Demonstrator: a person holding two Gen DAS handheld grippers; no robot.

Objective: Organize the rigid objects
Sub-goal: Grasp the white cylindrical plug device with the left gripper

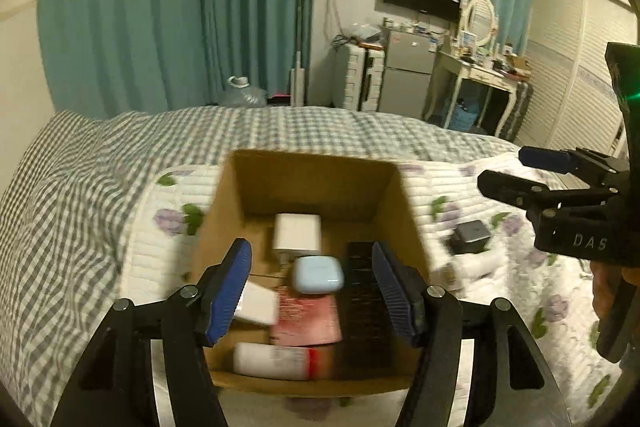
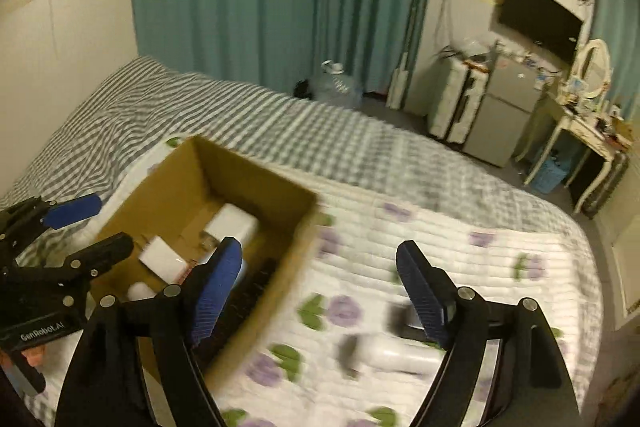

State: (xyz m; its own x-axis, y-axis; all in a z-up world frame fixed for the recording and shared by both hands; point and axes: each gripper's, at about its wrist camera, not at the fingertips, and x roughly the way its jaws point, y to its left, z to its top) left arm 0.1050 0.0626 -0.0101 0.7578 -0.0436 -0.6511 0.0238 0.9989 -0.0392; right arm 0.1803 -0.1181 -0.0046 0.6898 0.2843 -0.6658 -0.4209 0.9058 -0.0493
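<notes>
An open cardboard box (image 1: 228, 187) stands on the bed. In it lie a white charger (image 1: 297, 233), a light blue case (image 1: 318, 274), a black keyboard-like slab (image 1: 362, 291), a red packet (image 1: 306, 315), a white box (image 1: 258, 303) and a white tube (image 1: 272, 359). My left gripper (image 1: 312, 287) is open and empty above the box. My right gripper (image 2: 320, 291) is open and empty over the floral quilt beside the box (image 2: 256, 183). A small dark box (image 1: 470, 235) and a white bottle (image 2: 400, 357) lie on the quilt; the dark box (image 2: 400, 319) is blurred there.
The bed has a grey checked cover (image 1: 80, 187) and a floral quilt (image 2: 460, 227). Teal curtains (image 1: 180, 7), a fridge (image 1: 406, 75), a dressing table (image 1: 476, 75) and a water jug (image 1: 244, 93) stand beyond the bed.
</notes>
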